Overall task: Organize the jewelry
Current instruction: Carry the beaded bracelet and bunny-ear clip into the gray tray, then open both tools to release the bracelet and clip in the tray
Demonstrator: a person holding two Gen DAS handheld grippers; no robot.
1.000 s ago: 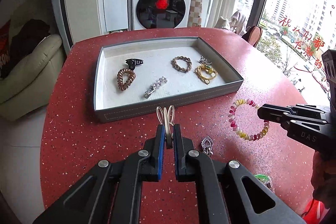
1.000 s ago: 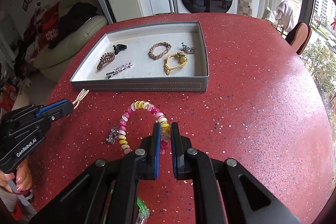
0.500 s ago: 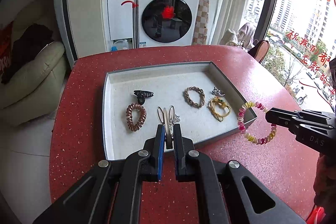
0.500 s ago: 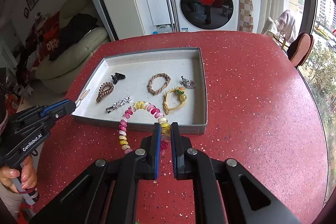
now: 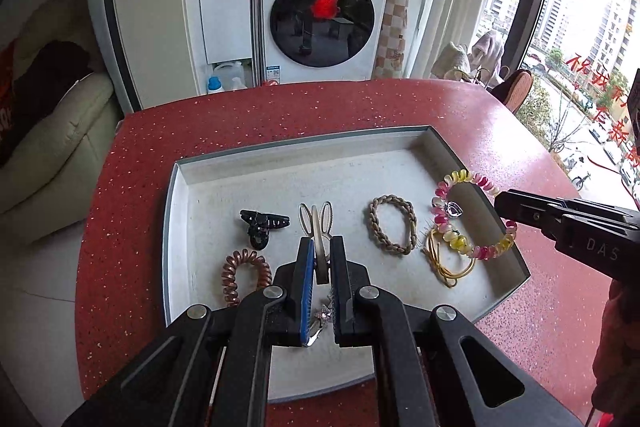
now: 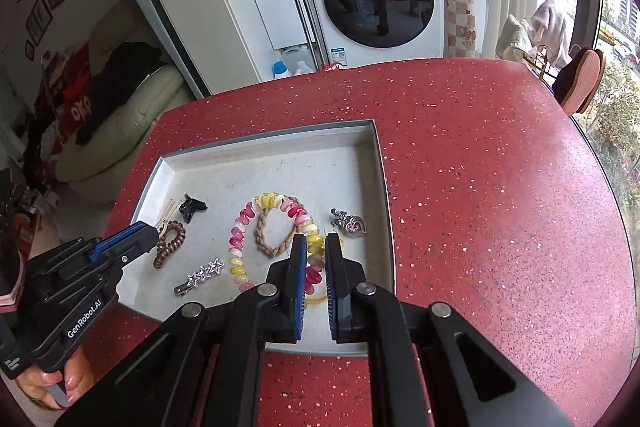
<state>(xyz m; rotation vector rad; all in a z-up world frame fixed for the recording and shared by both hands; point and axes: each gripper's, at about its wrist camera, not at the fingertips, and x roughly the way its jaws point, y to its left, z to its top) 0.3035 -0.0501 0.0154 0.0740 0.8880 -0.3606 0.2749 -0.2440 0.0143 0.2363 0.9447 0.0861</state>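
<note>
Two hand-held grippers are hovering over a shallow grey tray (image 5: 176,187) sitting on a red speckled surface (image 6: 500,187). The left gripper (image 5: 320,259) is gripping a beige hair clip (image 5: 316,223) between narrow jaws, its looped end sticking out above the tray floor near a black claw clip (image 5: 262,225). The right gripper (image 6: 316,259) is pinching a pink-and-yellow spiral hair tie (image 6: 256,227) with its jaws nearly closed, and the coil is hanging over the tray's right half, in front of a braided tan bracelet (image 6: 276,239). Lying on the tray floor are a brown spiral hair tie (image 5: 244,279), a rhinestone star clip (image 6: 200,277), a heart-shaped silver pendant (image 6: 352,225) and a yellow cord bracelet (image 5: 450,263). The brown tie is resting at the left, beside the left gripper's tip. The pendant is lying near the tray's right wall. A person's fingers (image 6: 60,383) are curling round the left gripper's handle at the lower left of the right wrist view. A white washing machine (image 5: 324,7) is standing behind the surface.
</note>
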